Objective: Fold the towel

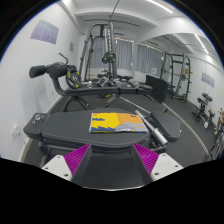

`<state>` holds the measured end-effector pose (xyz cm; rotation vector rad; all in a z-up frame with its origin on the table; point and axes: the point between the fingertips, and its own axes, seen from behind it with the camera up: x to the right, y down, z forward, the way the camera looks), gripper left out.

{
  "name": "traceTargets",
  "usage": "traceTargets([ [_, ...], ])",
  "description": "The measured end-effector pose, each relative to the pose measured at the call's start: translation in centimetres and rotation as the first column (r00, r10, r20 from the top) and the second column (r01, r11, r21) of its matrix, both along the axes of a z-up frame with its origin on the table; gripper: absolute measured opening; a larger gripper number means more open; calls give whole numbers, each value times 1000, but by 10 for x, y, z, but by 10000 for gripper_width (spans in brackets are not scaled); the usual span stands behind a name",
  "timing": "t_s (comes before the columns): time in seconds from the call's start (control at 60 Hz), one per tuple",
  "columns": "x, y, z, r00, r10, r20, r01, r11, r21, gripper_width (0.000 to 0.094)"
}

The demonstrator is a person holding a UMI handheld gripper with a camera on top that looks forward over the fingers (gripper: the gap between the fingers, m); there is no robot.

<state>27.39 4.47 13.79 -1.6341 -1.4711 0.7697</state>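
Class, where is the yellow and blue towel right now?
The yellow and blue towel lies flat on the dark padded bench, beyond the open fingers, before the gym machines.

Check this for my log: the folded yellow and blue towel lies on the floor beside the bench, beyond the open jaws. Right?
Not quite. The gripper view shows the towel lying on top of the dark padded bench, not on the floor. The rest holds: it is beyond the gripper, whose jaws are open.

Bench pad (pixel 75 124) just ahead of fingers mostly bare; folded towel (pixel 117 122) occupies its far right part. Gym machines (pixel 100 60) block beyond it.
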Motion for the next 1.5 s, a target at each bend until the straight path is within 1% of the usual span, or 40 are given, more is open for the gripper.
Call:
traceTargets([
  [0.083, -10, -14, 4, 1000, 23, -9, -23, 1000, -4, 858],
  [0.217, -38, -62, 8, 997, 73, -14, -73, 997, -1, 853],
  [0.433, -71, -108, -5, 992, 128, -9, -128, 992, -15, 853],
  [0.6, -118, -118, -23, 991, 134, -6, -134, 991, 10, 855],
  [0.75, -178, -114, -48, 991, 132, -2, -132, 991, 30, 855],
  [0.983, -275, -95, -102, 994, 103, 22, -104, 994, 38, 856],
  [1.183, -329, -83, -147, 992, 93, 85, -96, 995, 33, 846],
  [1.217, -329, -82, -157, 990, 98, 103, -101, 994, 28, 813],
  [1.25, -330, -85, -165, 987, 106, 121, -109, 994, 14, 727],
  [1.283, -333, -88, -162, 989, 112, 94, -111, 994, -11, 635],
  [1.3, -333, -86, -163, 990, 107, 95, -107, 994, -9, 554],
  [1.317, -333, -83, -164, 990, 103, 95, -104, 995, 0, 497],
  [1.333, -337, -82, -164, 991, 97, 95, -99, 995, 17, 388],
  [1.35, -337, -78, -164, 992, 90, 93, -94, 995, 39, 312],
  [1.367, -337, -73, -165, 992, 81, 94, -87, 994, 64, 183],
  [1.383, -337, -67, -166, 993, 61, 98, -69, 994, 81, 97],
  [1.4, -338, -63, -166, 995, 38, 97, -47, 995, 91, 32],
  [1.433, -338, -66, -167, 994, 38, 98, -48, 994, 94, 29],
  [1.483, -337, -65, -164, 990, 61, 128, -80, 986, 143, 11],
  [1.5, -337, -66, -163, 988, 67, 138, -88, 985, 147, 11],
])
